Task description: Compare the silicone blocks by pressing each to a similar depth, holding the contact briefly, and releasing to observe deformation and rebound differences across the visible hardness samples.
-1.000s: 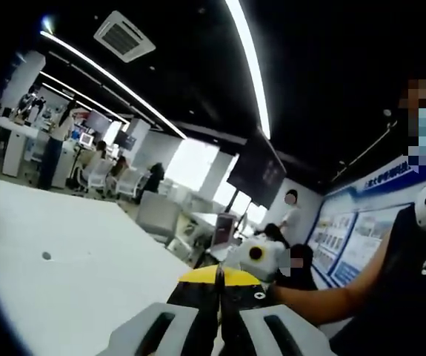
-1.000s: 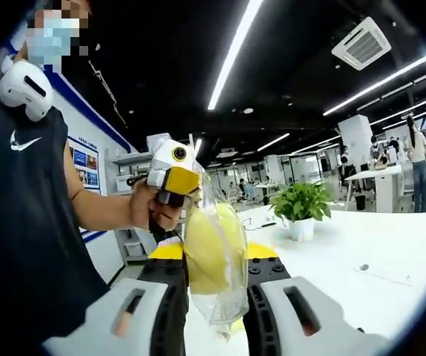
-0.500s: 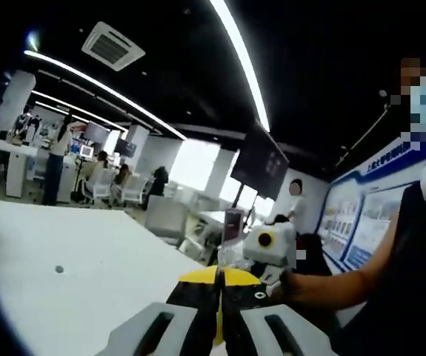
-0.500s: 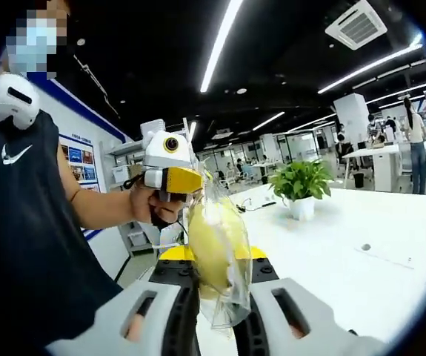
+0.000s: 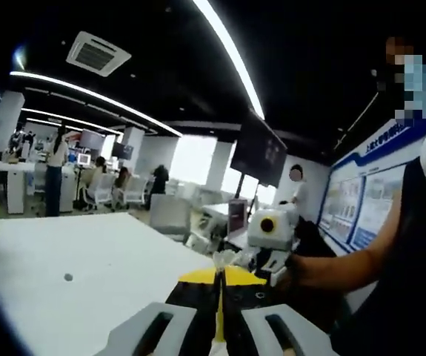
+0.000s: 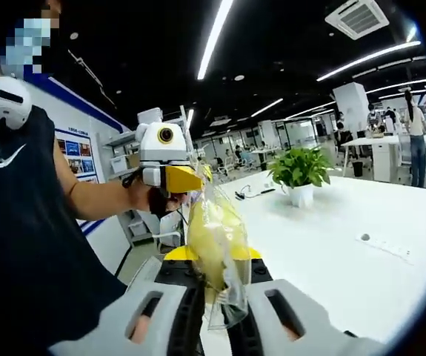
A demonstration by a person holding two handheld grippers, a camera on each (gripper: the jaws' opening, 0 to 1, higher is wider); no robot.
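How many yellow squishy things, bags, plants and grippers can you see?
Yellow block: 1
Clear bag: 1
Potted plant: 1
Grippers: 2, the right gripper and the left gripper
Total: 5

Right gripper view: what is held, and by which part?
A yellow block in a clear bag: the right claw pinches its lower end, the left claw its top.
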